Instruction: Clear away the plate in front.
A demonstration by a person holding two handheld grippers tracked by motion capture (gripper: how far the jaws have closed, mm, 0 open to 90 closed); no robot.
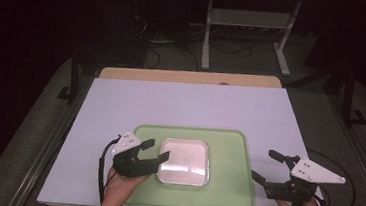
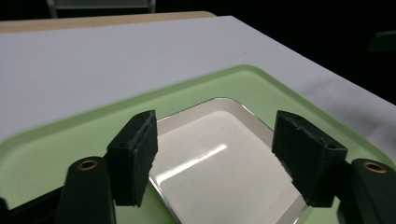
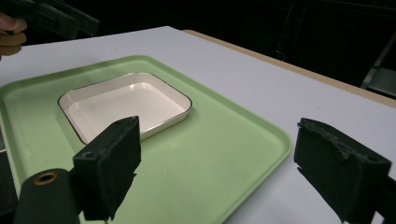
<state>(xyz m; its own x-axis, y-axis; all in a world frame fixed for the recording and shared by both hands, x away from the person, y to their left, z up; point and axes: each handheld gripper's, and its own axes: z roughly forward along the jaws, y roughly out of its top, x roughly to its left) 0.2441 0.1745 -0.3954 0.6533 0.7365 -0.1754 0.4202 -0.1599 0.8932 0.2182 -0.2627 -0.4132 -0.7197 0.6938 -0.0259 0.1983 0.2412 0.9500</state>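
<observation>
A white board (image 1: 186, 103) covers the bench, with a strip of bare wood (image 1: 188, 77) along its far edge and dark floor, cables and a grey frame (image 1: 250, 23) beyond. On the board's near half lies a pale green tray (image 1: 234, 188), flat, with a raised rim. Inside it, left of its middle, sits a shallow white square dish (image 1: 184, 162) with rounded corners and a thin dark rim; the dish holds nothing. The left claw (image 1: 156, 150) hovers at the dish's left edge, its jaws wide apart astride that edge, pads not pressing it. The right claw (image 1: 267, 165) hangs just off the tray's right rim, jaws wide open, gripping nothing
</observation>
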